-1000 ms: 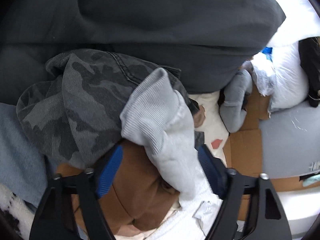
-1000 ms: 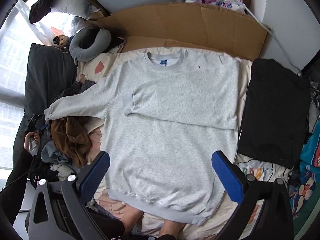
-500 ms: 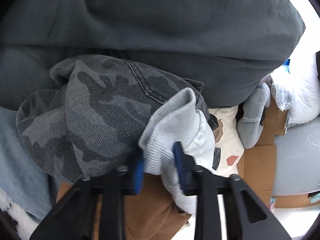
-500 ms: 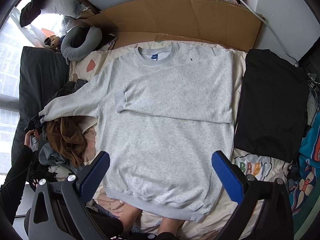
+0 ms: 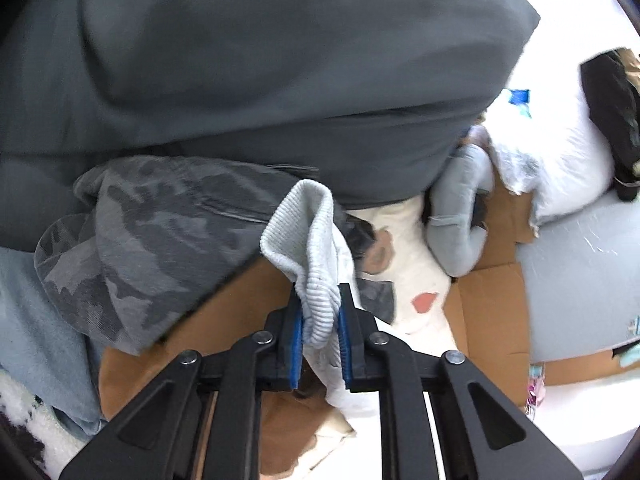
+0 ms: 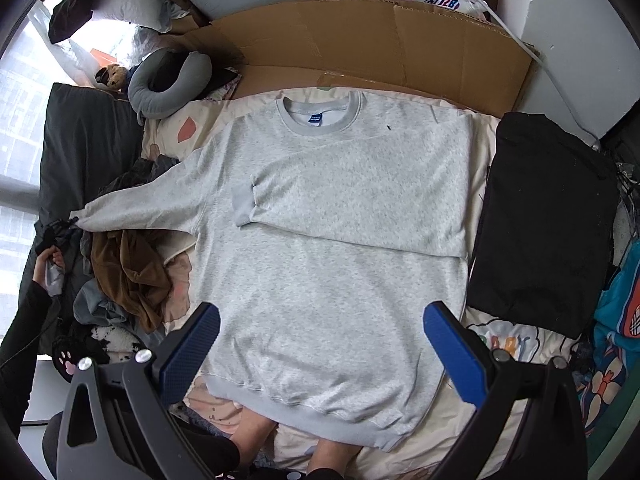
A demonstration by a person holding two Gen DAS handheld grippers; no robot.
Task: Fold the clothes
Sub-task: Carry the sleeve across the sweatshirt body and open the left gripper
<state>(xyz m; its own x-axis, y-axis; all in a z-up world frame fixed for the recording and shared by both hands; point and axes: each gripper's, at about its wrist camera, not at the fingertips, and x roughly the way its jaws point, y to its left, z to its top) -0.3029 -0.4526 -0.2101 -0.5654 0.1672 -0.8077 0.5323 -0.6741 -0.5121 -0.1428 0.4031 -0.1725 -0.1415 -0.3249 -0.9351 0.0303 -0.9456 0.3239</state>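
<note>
A light grey sweatshirt (image 6: 332, 248) lies flat on the bed, front up. Its right sleeve is folded across the chest. Its left sleeve (image 6: 144, 204) stretches out to the left over a clothes pile. My left gripper (image 5: 320, 332) is shut on the ribbed cuff (image 5: 304, 248) of that sleeve; in the right wrist view it shows far left (image 6: 54, 234). My right gripper (image 6: 320, 348) is open and empty, held above the sweatshirt's hem.
A pile with a camo garment (image 5: 160, 240), a brown garment (image 6: 124, 268) and blue cloth lies left of the sweatshirt. A dark pillow (image 5: 280, 80) and a grey neck pillow (image 6: 168, 80) lie beyond. A folded black garment (image 6: 540, 220) lies right. Cardboard (image 6: 380, 48) lines the far edge.
My left gripper has closed on the sleeve cuff and lifted it off the camo garment. The sleeve is pulled straighter to the left. My right gripper stayed open over the hem.
</note>
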